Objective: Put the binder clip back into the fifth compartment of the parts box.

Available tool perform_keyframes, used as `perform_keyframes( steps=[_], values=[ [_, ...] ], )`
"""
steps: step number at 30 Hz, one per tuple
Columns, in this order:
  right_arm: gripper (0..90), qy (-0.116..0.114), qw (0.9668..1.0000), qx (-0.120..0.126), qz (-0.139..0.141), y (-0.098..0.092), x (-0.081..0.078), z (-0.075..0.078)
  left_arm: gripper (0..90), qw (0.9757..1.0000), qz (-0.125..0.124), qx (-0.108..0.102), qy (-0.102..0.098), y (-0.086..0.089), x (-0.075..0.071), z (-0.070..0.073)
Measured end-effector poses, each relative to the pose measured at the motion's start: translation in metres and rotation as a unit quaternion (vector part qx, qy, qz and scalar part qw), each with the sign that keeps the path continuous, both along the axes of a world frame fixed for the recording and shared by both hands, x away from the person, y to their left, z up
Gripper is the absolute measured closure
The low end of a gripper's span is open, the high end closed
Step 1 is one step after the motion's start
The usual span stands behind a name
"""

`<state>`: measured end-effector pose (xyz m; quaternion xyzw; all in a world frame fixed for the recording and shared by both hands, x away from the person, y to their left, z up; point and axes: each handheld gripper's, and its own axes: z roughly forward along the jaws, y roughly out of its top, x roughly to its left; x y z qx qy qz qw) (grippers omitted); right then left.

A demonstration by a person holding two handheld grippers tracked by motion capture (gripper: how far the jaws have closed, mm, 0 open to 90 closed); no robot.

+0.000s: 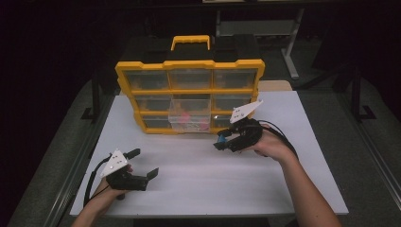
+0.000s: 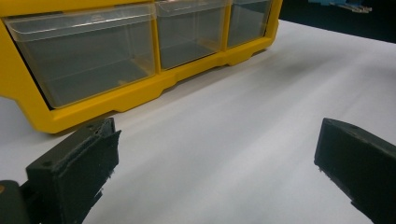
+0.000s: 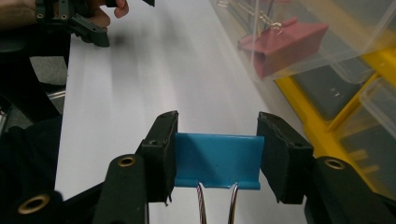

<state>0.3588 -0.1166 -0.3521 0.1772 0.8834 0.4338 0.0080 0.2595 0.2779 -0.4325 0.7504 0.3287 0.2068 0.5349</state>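
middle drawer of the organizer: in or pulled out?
Pulled out. In the high view the clear middle drawer juts forward of the yellow organizer front, open on top; the right gripper view shows a pink binder clip inside it.

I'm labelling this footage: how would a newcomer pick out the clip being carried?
Start at the yellow drawer cabinet on the white table. Just right of its pulled-out drawer, the right gripper clamps a binder clip. It is blue; those in the drawer are pink.

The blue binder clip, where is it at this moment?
The blue clip is clamped between the jaws of the right gripper, above the white table, just in front of the pulled-out drawer of the yellow organizer.
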Motion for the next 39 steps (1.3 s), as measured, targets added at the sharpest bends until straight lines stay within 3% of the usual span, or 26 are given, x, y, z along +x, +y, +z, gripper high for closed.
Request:
perform_keyframes(
  steps=[7,19,39],
  values=[
    [48.7,-0.013,0.9999,-0.005,-0.003,-0.004,0.004,0.019,0.0,0.9999,-0.004,0.01,-0.003,0.001,0.0,0.0],
    [48.7,-0.025,0.9997,-0.002,-0.007,-0.009,0.012,0.045,0.0,1.0,-0.004,0.009,-0.002,0.001,0.0,0.001],
    [48.7,-0.047,0.9986,0.024,-0.007,-0.002,0.027,0.087,0.0,0.9999,-0.005,0.011,-0.002,0.0,-0.001,0.001]
  ],
)
